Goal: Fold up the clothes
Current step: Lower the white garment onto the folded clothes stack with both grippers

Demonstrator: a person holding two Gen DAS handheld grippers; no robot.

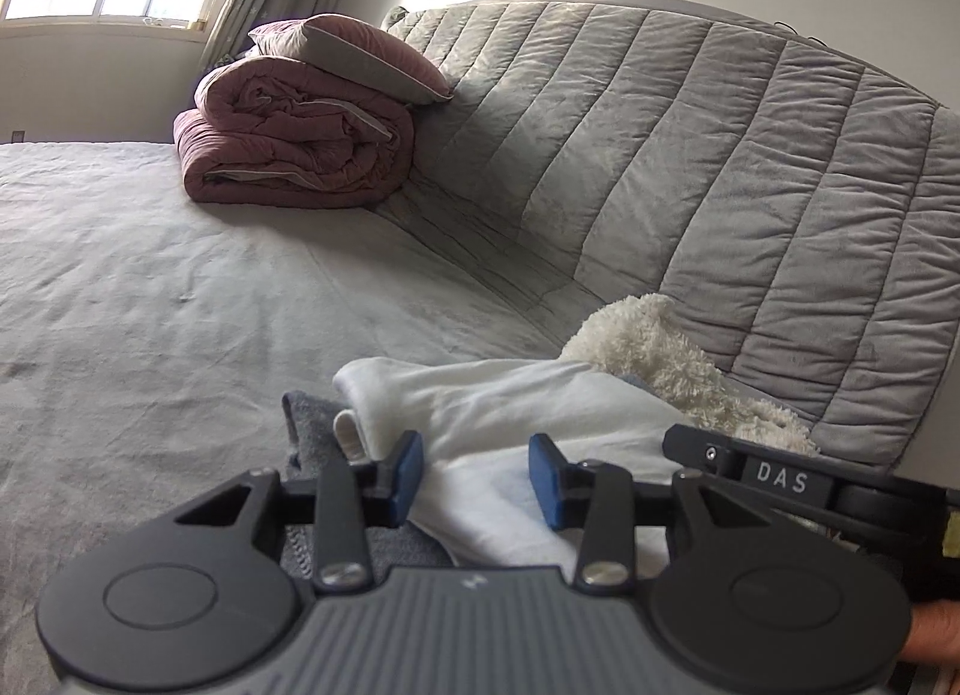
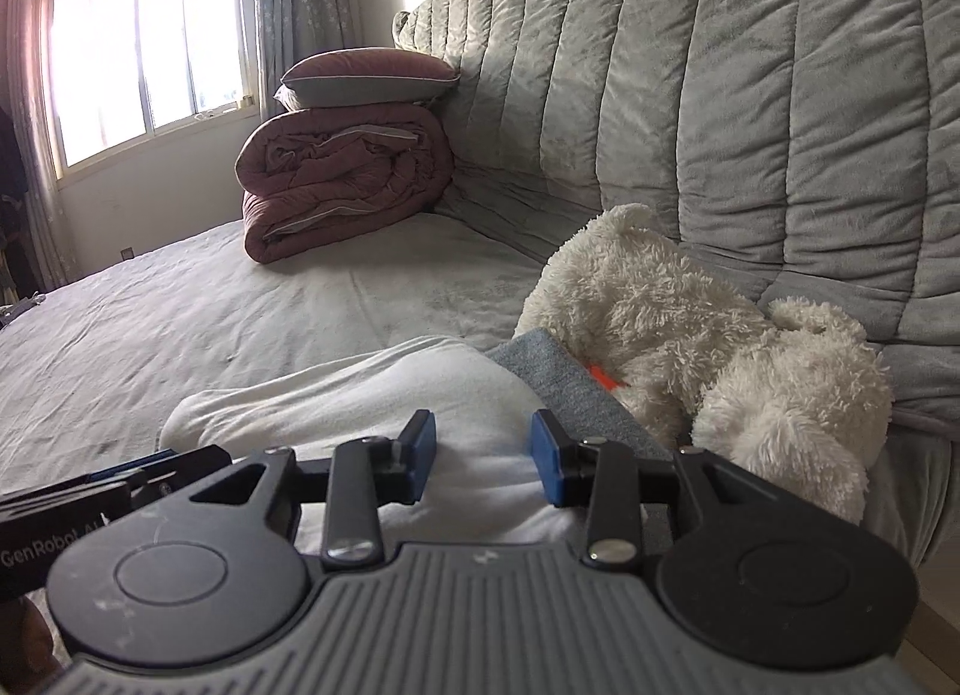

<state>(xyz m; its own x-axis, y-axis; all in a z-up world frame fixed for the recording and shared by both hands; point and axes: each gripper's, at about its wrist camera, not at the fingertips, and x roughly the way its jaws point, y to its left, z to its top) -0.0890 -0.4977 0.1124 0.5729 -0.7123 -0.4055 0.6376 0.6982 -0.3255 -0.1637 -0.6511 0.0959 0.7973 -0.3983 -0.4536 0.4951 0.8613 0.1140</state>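
Observation:
A white garment [image 1: 510, 401] lies bunched on the grey bed sheet [image 1: 150, 287], on top of a folded grey garment [image 1: 303, 431]. My left gripper [image 1: 478, 476] sits low over the white cloth, open, with the cloth in the gap between its blue pads [image 1: 408, 476] and not pinched. In the right wrist view the same white garment [image 2: 360, 395] fills the near middle, and the grey garment [image 2: 564, 377] shows beside it. My right gripper [image 2: 485, 458] is open above the white cloth, its pads apart. The two grippers sit side by side.
A fluffy white plush toy [image 2: 690, 335] leans against the quilted grey headboard cover [image 2: 750, 95], right of the clothes. A folded pink duvet [image 1: 294, 149] with a pillow [image 1: 354, 56] on top stands at the far end. A bright window [image 2: 144, 35] is beyond.

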